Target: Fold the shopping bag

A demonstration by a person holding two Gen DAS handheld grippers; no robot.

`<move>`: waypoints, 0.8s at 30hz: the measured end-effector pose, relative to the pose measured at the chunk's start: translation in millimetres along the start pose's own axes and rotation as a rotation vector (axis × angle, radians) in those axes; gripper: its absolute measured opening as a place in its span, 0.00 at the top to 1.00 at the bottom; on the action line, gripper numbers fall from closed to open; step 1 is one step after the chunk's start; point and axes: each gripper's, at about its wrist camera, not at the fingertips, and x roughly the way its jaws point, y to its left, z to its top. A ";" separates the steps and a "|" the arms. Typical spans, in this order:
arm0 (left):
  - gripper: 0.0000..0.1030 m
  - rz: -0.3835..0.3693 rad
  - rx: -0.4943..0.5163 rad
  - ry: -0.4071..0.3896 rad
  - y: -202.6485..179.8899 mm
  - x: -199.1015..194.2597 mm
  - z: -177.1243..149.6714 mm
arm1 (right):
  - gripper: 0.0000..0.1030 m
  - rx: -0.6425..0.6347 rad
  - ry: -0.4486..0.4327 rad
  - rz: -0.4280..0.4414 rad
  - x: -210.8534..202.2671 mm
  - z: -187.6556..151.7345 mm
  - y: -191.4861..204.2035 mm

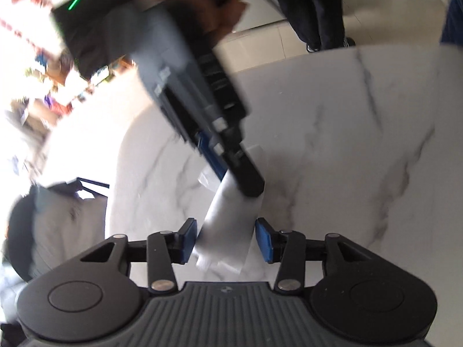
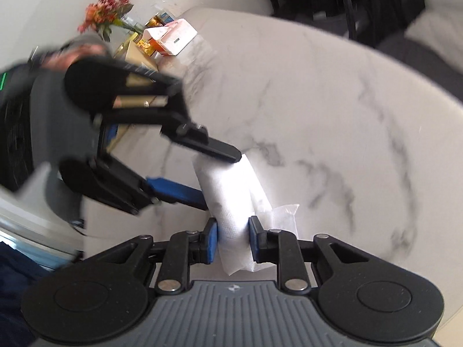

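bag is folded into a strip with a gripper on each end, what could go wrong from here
1. The left gripper stands open around the bag, so that end may drop and unroll.
2. Only the right gripper pinches it; a pull could slip it free.
3. A loose flap sticks out and may spread.

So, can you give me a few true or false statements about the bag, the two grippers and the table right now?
1. The shopping bag is folded into a narrow white strip. True.
2. The right gripper has its jaws shut on the shopping bag. True.
3. The left gripper is well clear of the shopping bag. False: the strip runs between its open jaws.
4. The table is dark wood. False: it is white marble with grey veins.
5. Red and orange flowers show in the background of the right wrist view. True.
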 end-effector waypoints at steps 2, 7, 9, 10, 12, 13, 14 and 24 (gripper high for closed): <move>0.56 0.025 0.070 -0.005 -10.9 0.6 0.1 | 0.76 0.078 0.006 0.053 0.1 -1.8 -7.7; 0.65 0.052 0.145 0.029 -21.6 15.0 0.5 | 0.76 0.279 -0.010 0.242 -1.3 -9.9 -21.1; 0.69 0.027 0.144 0.018 -10.1 20.1 8.6 | 0.76 0.329 0.002 0.261 2.0 -10.1 -23.3; 0.72 0.017 0.142 0.015 -7.5 24.5 16.1 | 0.76 0.348 0.008 0.267 3.6 -10.0 -24.5; 0.74 0.009 0.127 0.016 -4.4 30.8 36.8 | 0.76 0.374 0.006 0.279 5.7 -12.5 -25.9; 0.74 0.005 0.118 0.018 3.6 44.5 45.3 | 0.76 0.378 0.003 0.281 6.3 -10.7 -27.3; 0.75 -0.002 0.101 0.021 15.9 60.7 48.7 | 0.75 0.369 -0.004 0.276 6.0 -10.3 -25.1; 0.78 -0.060 -0.222 0.110 44.8 51.0 33.7 | 0.34 0.110 -0.305 -0.194 -50.6 -32.2 61.8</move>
